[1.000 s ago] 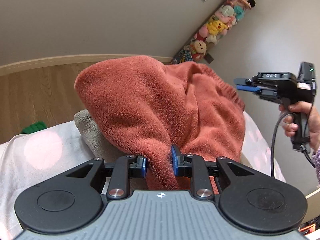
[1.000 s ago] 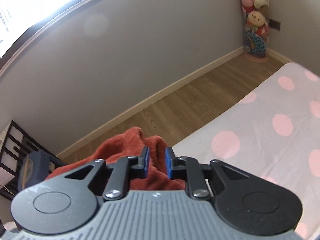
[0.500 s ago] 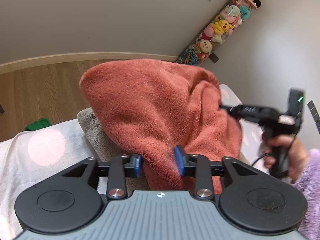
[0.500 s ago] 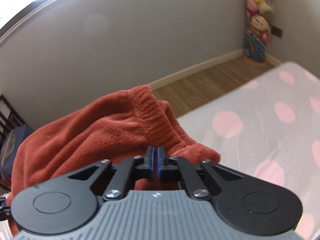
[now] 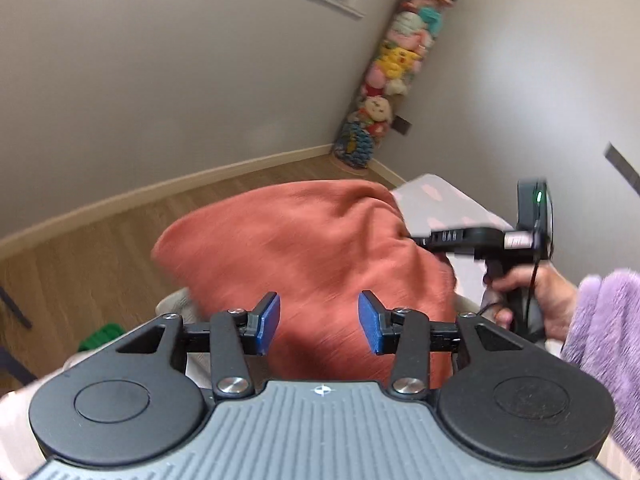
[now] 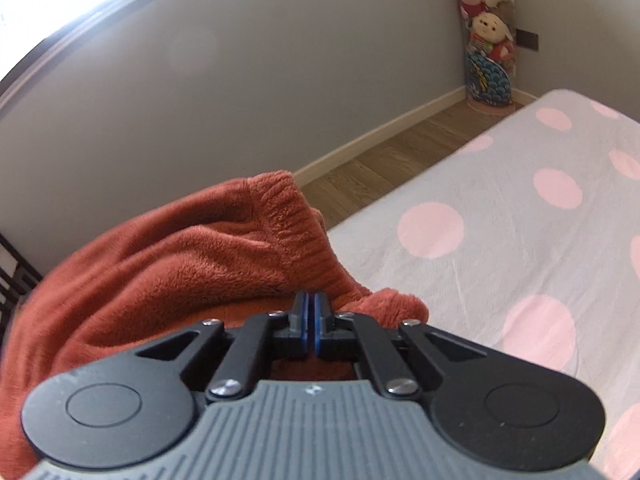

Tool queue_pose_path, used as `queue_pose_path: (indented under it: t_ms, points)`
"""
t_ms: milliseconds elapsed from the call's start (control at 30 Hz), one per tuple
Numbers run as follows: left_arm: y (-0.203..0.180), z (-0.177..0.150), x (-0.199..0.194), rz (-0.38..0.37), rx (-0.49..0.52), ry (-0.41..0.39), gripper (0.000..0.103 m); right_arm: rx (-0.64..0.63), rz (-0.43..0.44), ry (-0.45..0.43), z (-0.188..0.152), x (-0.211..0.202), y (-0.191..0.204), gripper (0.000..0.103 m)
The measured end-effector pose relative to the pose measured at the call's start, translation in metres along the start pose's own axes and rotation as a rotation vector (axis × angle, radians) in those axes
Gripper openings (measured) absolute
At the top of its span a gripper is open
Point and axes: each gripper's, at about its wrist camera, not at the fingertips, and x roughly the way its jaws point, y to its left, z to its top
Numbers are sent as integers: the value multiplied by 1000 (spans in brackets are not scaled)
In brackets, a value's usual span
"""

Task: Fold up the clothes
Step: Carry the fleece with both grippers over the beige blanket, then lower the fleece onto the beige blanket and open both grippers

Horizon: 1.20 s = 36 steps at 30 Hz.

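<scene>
A rust-red fleece garment (image 5: 312, 248) lies bunched on the bed, and its ribbed hem (image 6: 292, 216) shows in the right wrist view. My left gripper (image 5: 319, 322) hovers just above the cloth. Its jaws are opening, and the blue pads (image 5: 268, 322) stand apart without pressing the fleece seen between them. My right gripper (image 6: 311, 312) is shut, pinching the garment's (image 6: 160, 272) edge near the hem. In the left wrist view the right gripper (image 5: 418, 240) meets the cloth's right side, held by a hand (image 5: 548, 292) in a purple fleece sleeve (image 5: 604, 320).
The bed sheet (image 6: 500, 208) is pale with pink dots. A beige cloth (image 5: 176, 304) lies under the red garment. A tall column of plush toys (image 5: 384, 76) stands in the room's corner. Wood floor (image 5: 100, 240) runs beyond the bed, with a green object (image 5: 100, 336) on it.
My left gripper let go of the red fleece, opened and rose. My right gripper came down to the garment's hem and shut on its edge.
</scene>
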Motion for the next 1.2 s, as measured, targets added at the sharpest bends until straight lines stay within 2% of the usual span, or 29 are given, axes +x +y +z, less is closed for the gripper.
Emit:
queue_pose_path:
  t_ms: [67,133,267,400,567,667,767,1000,1133,1200]
  points:
    - [-12,1,2,-5,60,11,40,11,68,-54,2,-21,-5,19]
    - [-19,-3,5,-17,90,20,40,-56,103,-91,-3,-41,1,31]
    - [-26,-16,19,-37,89,46,39,-227,110,-90,-19,-59,20,33]
    - [-30,-30,37,-32,113,65,39,-275,79,-74,-36,-51,24,40]
    - [-23,-40,61,-51,47,122,39,-292,27,-41,-48,-30,10,39]
    - [-27,-46,69,-29,76,136,39,-346,-11,-46,-58,-28,11,39]
    - [-31,-43,69,-9,96,145,39,-293,-17,-48,-59,-27,7,39]
    - [-42,-34,40,37,100,167,40,-230,-97,9,-38,-42,32,42]
    - [-51,-27,13,58,96,156,41,-169,-42,-17,-33,-78,46,46]
    - [-56,-23,0,72,99,145,45,-173,-33,-25,-34,-98,56,50]
